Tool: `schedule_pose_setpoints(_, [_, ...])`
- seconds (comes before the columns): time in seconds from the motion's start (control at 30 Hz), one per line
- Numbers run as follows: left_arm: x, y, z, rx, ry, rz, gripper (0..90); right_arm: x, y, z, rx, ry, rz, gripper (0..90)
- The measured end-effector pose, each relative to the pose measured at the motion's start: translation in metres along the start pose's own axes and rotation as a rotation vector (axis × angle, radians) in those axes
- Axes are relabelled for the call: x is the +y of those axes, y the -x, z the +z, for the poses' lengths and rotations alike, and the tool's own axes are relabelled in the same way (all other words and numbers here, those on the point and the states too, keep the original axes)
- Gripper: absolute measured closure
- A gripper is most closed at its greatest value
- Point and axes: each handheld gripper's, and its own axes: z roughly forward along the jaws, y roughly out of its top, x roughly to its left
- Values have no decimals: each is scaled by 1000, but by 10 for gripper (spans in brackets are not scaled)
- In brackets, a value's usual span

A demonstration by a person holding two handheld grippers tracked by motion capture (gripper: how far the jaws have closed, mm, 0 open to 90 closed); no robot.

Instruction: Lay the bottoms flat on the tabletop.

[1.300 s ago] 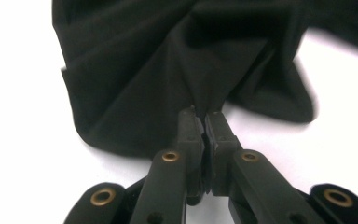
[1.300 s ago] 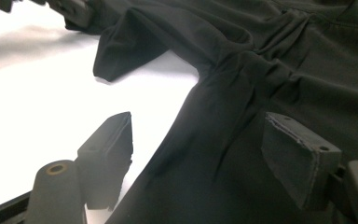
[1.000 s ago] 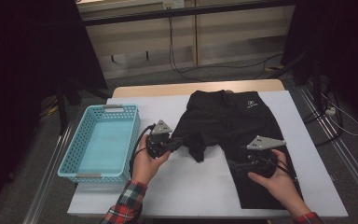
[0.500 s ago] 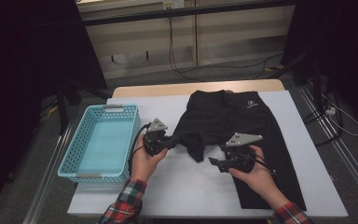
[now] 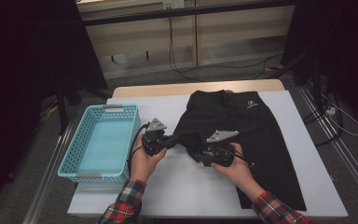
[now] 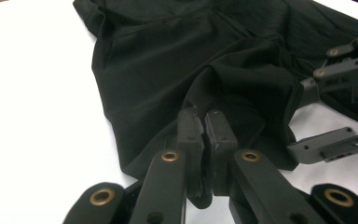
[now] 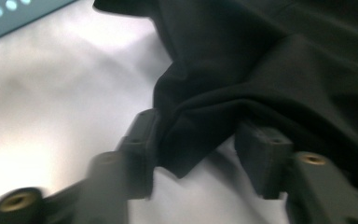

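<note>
High view: both hands low over white counter (image 5: 182, 186), black garment (image 5: 261, 140) spread at centre-right. Left gripper (image 5: 168, 140) fingers clamped on garment's edge. Right gripper (image 7: 196, 149) view: fingers (image 7: 140, 149) closing, part-open, fabric fold between, blurred. Blue basket (image 5: 74, 165) at left.

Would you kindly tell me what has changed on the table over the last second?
The right gripper moved left across the black garment toward the left gripper; its jaws have been closing around a fabric fold, not yet clamped. The left gripper stayed shut on the garment; the blue basket kept its place.
</note>
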Motion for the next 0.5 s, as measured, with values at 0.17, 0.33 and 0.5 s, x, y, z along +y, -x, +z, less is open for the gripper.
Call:
schedule_pose_setpoints(0.17, [1,1,-3,-3,-5,13,864,0,1,-2,26,-9,-20,798])
schedule_pose_setpoints(0.33, [6,8,-10,-3,-2,35,865,1,2,-10,31,1,-40,900])
schedule_pose_setpoints(0.5, [8,8,-19,4,14,52,867,3,8,-34,38,42,-23,900])
